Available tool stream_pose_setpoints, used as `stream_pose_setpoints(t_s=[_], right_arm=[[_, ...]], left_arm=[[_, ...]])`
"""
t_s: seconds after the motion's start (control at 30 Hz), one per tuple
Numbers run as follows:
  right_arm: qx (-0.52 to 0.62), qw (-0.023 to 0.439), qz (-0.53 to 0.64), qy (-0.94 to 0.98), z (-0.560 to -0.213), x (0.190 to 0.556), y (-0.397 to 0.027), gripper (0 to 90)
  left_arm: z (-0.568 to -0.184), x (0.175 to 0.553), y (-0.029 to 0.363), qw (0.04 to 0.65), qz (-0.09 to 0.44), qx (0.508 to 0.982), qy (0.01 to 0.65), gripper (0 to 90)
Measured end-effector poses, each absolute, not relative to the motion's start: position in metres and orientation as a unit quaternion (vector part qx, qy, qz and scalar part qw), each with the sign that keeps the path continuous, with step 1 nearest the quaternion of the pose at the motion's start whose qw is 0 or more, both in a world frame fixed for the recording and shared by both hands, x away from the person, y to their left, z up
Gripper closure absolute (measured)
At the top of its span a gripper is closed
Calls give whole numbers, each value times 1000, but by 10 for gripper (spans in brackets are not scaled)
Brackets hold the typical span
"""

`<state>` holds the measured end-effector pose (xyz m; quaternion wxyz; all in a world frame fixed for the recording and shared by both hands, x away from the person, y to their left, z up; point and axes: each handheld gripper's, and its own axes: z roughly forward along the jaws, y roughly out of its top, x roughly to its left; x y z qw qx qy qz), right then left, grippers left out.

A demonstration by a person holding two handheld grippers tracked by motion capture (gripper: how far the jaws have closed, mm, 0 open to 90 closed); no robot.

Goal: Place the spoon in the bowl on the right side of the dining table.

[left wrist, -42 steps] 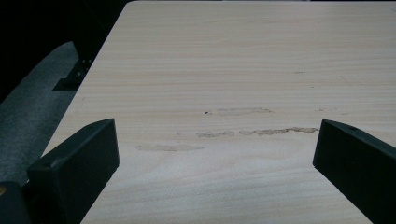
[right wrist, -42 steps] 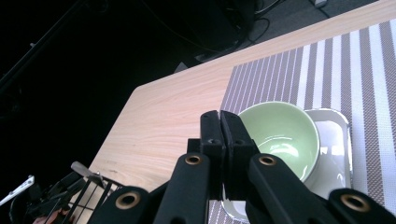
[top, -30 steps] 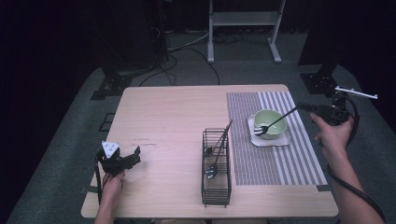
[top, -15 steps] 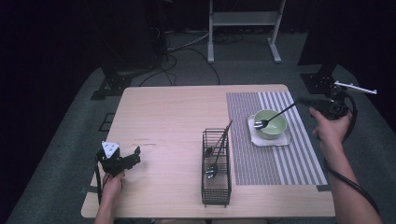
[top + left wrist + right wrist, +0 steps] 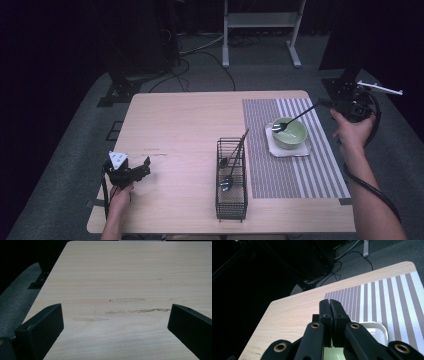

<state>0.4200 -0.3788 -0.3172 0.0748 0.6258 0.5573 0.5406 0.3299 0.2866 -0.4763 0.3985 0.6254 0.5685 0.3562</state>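
Observation:
My right gripper (image 5: 324, 104) (image 5: 330, 302) hovers past the table's right edge, shut on the dark handle of a utensil (image 5: 297, 116). The utensil slants down to the left, and its silvery head sits over a green bowl (image 5: 292, 135). That bowl stands on a white square plate (image 5: 285, 150) on a striped placemat (image 5: 320, 170). In the right gripper view the jaws are pressed together, with the plate's corner (image 5: 379, 330) below them. My left gripper (image 5: 144, 168) (image 5: 115, 312) rests open on the bare wood at the front left, nothing between its jaws.
A black wire basket (image 5: 232, 197) with two or three spoons stands near the table's middle front. The wooden table (image 5: 185, 125) has faint scuff marks (image 5: 140, 311) ahead of the left gripper. Stands and cables lie on the dark floor beyond.
My right gripper has drawn slightly up and away from the person with the utensil, lifting its head a little over the bowl. The left gripper has stayed put.

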Motion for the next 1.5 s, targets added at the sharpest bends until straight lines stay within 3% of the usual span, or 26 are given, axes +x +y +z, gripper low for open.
stream_pose_setpoints(t_s=[1.5], right_arm=[[654, 85, 526, 537, -345, 436, -393, 883]], left_arm=[[-476, 330, 287, 399, 357, 624, 569, 0]])
